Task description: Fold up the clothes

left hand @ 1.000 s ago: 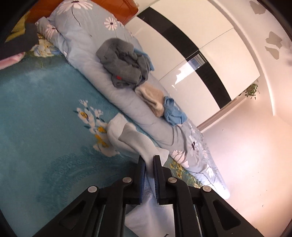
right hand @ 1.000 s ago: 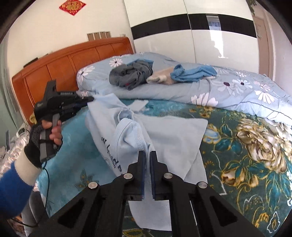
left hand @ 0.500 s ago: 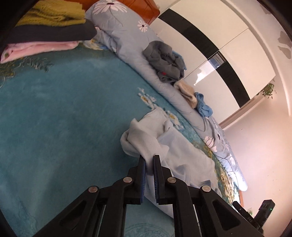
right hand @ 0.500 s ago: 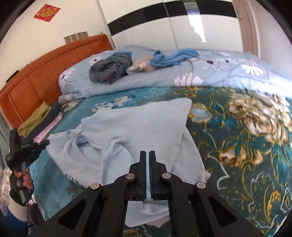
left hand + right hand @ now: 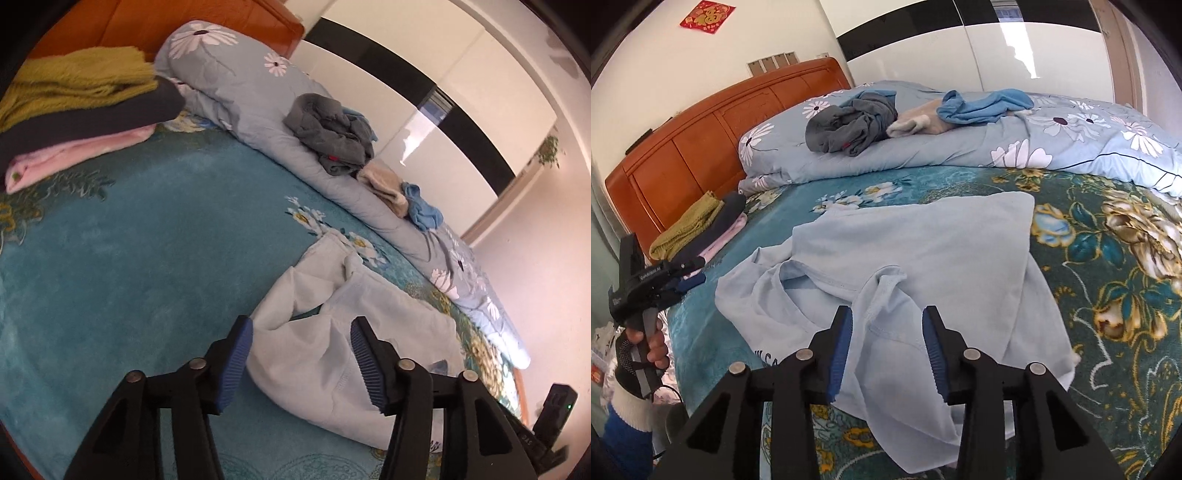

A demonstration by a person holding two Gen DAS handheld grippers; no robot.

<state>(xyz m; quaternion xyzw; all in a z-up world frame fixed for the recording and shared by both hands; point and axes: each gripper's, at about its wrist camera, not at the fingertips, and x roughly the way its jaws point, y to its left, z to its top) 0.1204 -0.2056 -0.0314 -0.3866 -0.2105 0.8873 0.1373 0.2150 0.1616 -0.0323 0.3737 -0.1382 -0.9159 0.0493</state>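
A pale blue T-shirt point(image 5: 923, 251) lies spread and rumpled on the teal flowered bedspread point(image 5: 1108, 288). It also shows in the left wrist view point(image 5: 317, 354). My right gripper point(image 5: 886, 332) is open just above the shirt's near sleeve, holding nothing. My left gripper point(image 5: 301, 354) is open over the shirt's other bunched edge, holding nothing. The left gripper also shows at the bed's left side in the right wrist view point(image 5: 690, 275).
A folded stack, olive, dark and pink point(image 5: 698, 230), sits by the orange headboard point(image 5: 701, 140). A rolled floral duvet point(image 5: 1015, 147) at the back carries a grey garment point(image 5: 849, 123), a beige one point(image 5: 923, 120) and a blue one point(image 5: 986, 105). White wardrobe doors stand behind.
Both grippers were shut on the shirt and held it up. They lowered it onto the bed and have opened and let go.
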